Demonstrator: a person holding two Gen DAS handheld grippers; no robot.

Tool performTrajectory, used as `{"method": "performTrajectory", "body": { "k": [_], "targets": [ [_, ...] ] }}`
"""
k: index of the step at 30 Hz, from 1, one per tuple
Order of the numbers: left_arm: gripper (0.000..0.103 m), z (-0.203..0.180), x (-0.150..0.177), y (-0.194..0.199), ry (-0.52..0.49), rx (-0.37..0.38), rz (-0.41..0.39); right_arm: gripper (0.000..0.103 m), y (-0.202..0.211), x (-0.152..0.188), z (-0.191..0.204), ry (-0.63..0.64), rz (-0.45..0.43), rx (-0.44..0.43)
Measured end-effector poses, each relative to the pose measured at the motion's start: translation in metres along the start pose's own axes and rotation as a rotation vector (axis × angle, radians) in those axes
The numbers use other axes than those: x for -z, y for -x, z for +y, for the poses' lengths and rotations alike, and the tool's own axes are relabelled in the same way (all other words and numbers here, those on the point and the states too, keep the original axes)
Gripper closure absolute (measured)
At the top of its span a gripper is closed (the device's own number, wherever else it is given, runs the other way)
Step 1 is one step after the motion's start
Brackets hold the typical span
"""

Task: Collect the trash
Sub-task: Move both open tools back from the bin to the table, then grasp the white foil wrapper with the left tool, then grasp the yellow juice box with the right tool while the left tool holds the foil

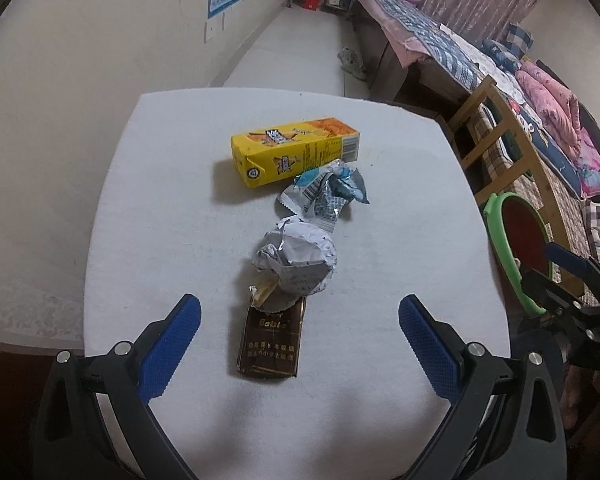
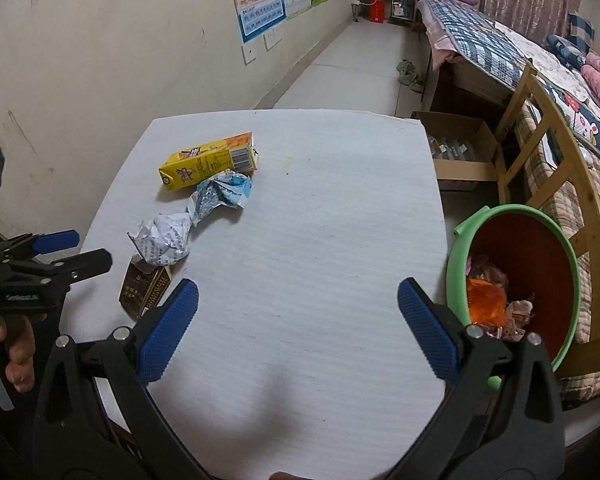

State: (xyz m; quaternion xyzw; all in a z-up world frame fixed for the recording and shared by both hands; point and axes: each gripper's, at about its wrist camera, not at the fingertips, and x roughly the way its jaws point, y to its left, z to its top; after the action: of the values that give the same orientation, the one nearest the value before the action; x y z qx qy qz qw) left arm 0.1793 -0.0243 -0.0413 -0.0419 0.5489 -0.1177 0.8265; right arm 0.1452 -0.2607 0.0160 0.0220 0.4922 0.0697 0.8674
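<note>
My left tongs (image 1: 300, 312) hang spread wide and empty over the white table (image 1: 160, 240), with the flat dark brown cigarette pack (image 1: 271, 338) lying between their blue tips. Just beyond sits a crumpled white paper ball (image 1: 296, 256), then a crinkled silver-blue wrapper (image 1: 324, 192), then a yellow drink carton (image 1: 294, 150) on its side. My right tongs (image 2: 298, 304) also gape empty; off their right tip is a green-rimmed brown bin (image 2: 520, 280) holding scraps.
</note>
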Motion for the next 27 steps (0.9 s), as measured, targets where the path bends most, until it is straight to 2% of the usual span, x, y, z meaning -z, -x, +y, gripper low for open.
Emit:
{"method": "performTrajectory", "body": {
  "k": [7, 11, 16, 18, 20, 21, 24, 27],
  "targets": [
    [0.010, 0.001, -0.012, -0.036, -0.024, 0.021, 0.058, 0.005, -0.019, -0.007, -0.001, -0.003, 0.038, 0.011],
    [0.015, 0.002, -0.015, -0.053, -0.028, 0.031, 0.088, 0.005, -0.031, -0.014, -0.001, -0.003, 0.051, 0.010],
    [0.028, 0.006, -0.019, -0.073, -0.024, 0.035, 0.121, 0.005, -0.049, -0.025, 0.000, 0.002, 0.061, 0.005],
    [0.042, 0.007, -0.020, -0.077, -0.020, 0.038, 0.123, 0.005, -0.057, -0.031, 0.001, 0.016, 0.069, 0.003],
    [0.046, 0.010, -0.021, -0.081, -0.007, 0.060, 0.132, 0.005, -0.064, -0.037, 0.003, 0.031, 0.074, -0.004],
    [0.053, 0.011, -0.021, -0.082, -0.003, 0.072, 0.134, 0.005, -0.067, -0.040, 0.006, 0.041, 0.076, -0.008],
    [0.060, 0.012, -0.021, -0.080, -0.003, 0.095, 0.124, 0.005, -0.078, -0.053, 0.018, 0.093, 0.073, -0.016],
    [0.062, 0.019, -0.022, -0.073, 0.014, 0.095, 0.102, 0.005, -0.088, -0.068, 0.040, 0.189, 0.057, -0.015]
  ]
}}
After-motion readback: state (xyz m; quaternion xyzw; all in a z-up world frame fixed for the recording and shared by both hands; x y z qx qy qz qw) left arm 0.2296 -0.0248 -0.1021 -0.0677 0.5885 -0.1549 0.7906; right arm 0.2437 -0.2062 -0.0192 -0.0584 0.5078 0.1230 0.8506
